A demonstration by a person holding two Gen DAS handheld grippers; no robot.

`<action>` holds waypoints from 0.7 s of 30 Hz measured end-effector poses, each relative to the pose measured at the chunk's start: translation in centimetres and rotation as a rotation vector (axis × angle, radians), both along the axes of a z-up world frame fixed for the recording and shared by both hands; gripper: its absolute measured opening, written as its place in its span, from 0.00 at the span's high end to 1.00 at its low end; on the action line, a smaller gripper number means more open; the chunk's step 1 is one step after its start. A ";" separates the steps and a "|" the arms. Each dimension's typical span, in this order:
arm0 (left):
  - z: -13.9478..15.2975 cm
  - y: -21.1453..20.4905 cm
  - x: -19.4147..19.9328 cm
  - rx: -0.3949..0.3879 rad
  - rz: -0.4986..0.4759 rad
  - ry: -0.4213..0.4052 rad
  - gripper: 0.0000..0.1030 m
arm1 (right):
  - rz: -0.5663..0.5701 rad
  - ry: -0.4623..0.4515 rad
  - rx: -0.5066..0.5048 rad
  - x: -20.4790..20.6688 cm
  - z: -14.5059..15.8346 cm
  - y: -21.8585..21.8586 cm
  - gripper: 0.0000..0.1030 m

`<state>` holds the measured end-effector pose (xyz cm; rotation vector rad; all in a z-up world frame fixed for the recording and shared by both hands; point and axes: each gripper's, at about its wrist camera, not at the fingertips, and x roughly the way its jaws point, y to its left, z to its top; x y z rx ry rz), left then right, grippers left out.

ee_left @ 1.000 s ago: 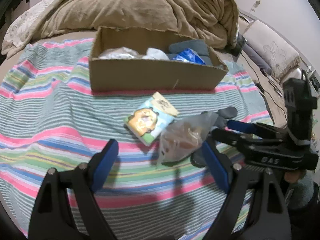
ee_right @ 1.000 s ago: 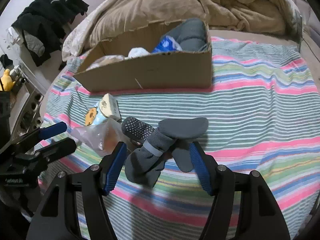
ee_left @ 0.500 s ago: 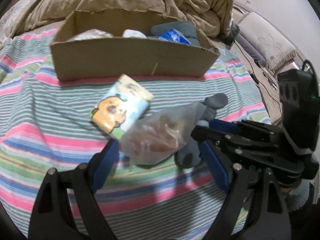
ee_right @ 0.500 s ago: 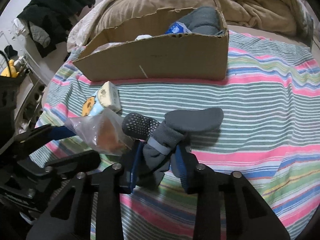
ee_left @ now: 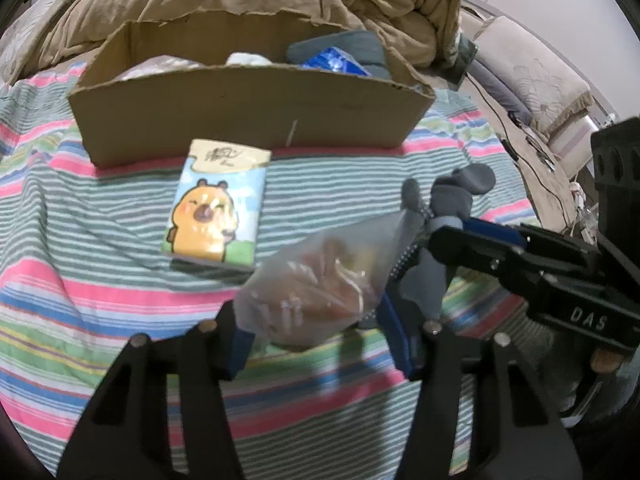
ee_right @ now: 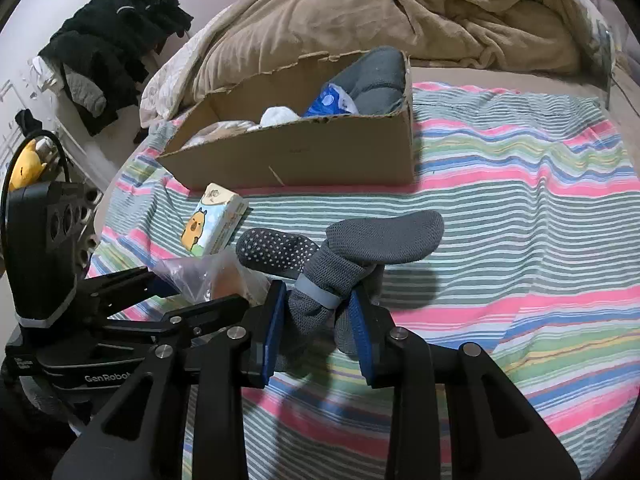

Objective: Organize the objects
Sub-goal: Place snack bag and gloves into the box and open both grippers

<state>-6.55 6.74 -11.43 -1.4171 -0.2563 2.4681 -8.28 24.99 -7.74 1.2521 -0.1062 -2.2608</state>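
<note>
The left gripper (ee_left: 316, 334) is clenched on a clear plastic bag (ee_left: 320, 284), near the tissue pack (ee_left: 218, 204) on the striped blanket (ee_left: 80, 280). To its right, the right gripper (ee_right: 318, 328) grips bundled grey socks (ee_right: 344, 256), the cardboard box (ee_right: 304, 152) lying farther off

black-framed left tongs (ee_left: 316, 336) and right tongs (ee_right: 320, 328), blue pads, silver screws, white lettering

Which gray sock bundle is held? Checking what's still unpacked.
The gray socks with the band, pinched in the right claw; the other gray bundle lies inside the cardboard box.
</note>
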 end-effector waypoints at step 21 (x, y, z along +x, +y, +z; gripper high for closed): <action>7.7 -4.1 2.1 0.038 0.041 0.169 0.47 | -0.043 0.129 0.001 -0.4 6.3 1.0 0.67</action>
